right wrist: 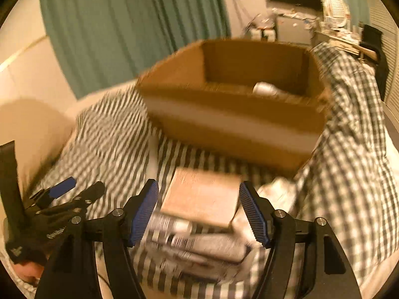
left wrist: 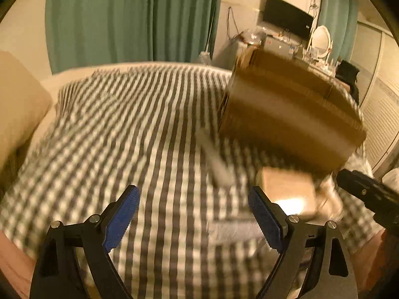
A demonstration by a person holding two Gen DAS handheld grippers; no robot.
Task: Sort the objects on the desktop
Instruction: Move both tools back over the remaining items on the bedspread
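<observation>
Cardboard box (right wrist: 232, 114) stands far; both grippers, left (left wrist: 193, 214) and right (right wrist: 199, 211), gape empty, so the right should straddle the near packet (right wrist: 202, 196) squarely before closing.

Bedroom background, motion blur
Checked bedspread (left wrist: 124, 129) below; green curtain (left wrist: 129, 17), black monitor (left wrist: 286, 16), oval mirror (left wrist: 321, 41) far ahead.

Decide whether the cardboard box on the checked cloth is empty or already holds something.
Not empty. The right wrist view looks into the open box, and a pale object lies inside it. Blur hides what that object is.
</observation>
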